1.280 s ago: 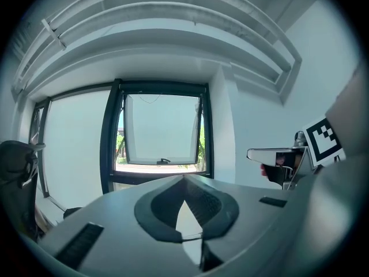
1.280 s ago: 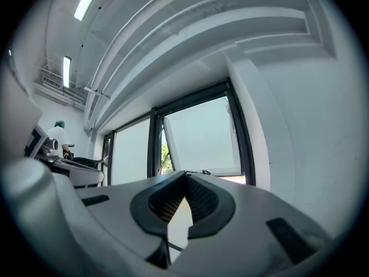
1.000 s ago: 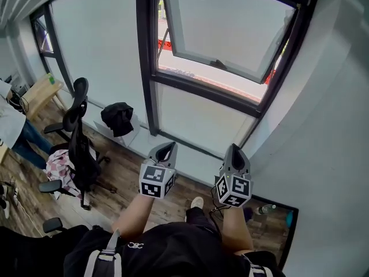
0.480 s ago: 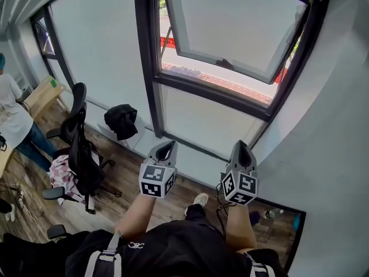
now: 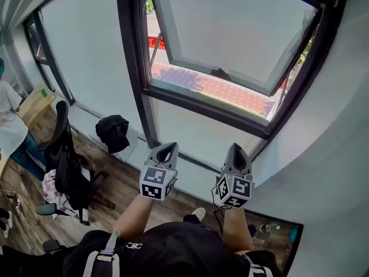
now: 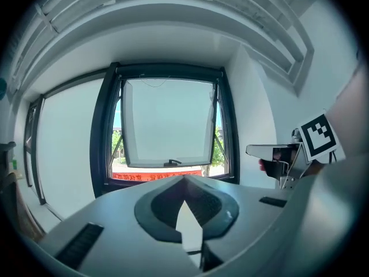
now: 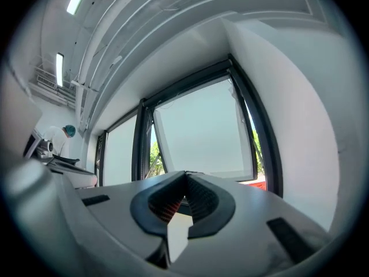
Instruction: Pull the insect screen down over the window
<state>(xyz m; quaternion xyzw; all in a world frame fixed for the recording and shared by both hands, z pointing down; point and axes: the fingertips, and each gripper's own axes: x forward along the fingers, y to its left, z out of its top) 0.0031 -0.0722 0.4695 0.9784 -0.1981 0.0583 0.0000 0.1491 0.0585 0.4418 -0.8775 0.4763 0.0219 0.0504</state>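
Facing the open window (image 5: 230, 39), left gripper (image 5: 166, 148), right gripper (image 5: 236, 150), jaws closed on nothing, window top cut off.

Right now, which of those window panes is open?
The upper pane, swung outward at its bottom edge; the tall left pane and the pane below are shut.

Your left gripper (image 5: 166, 149) and right gripper (image 5: 237, 152) are pale grey, with black-and-white square markers (image 5: 154, 182), and your top (image 5: 173, 250) is black. The window frame (image 5: 130, 68) is black around milky white panes (image 5: 86, 56), with a red banner (image 5: 154, 41) and green leaves (image 5: 149, 3) outside. Floor (image 5: 124, 180) is brown wood grain, chair (image 5: 63, 157) and cloth (image 5: 113, 133) black, wall (image 5: 328, 154) pale blue-white.
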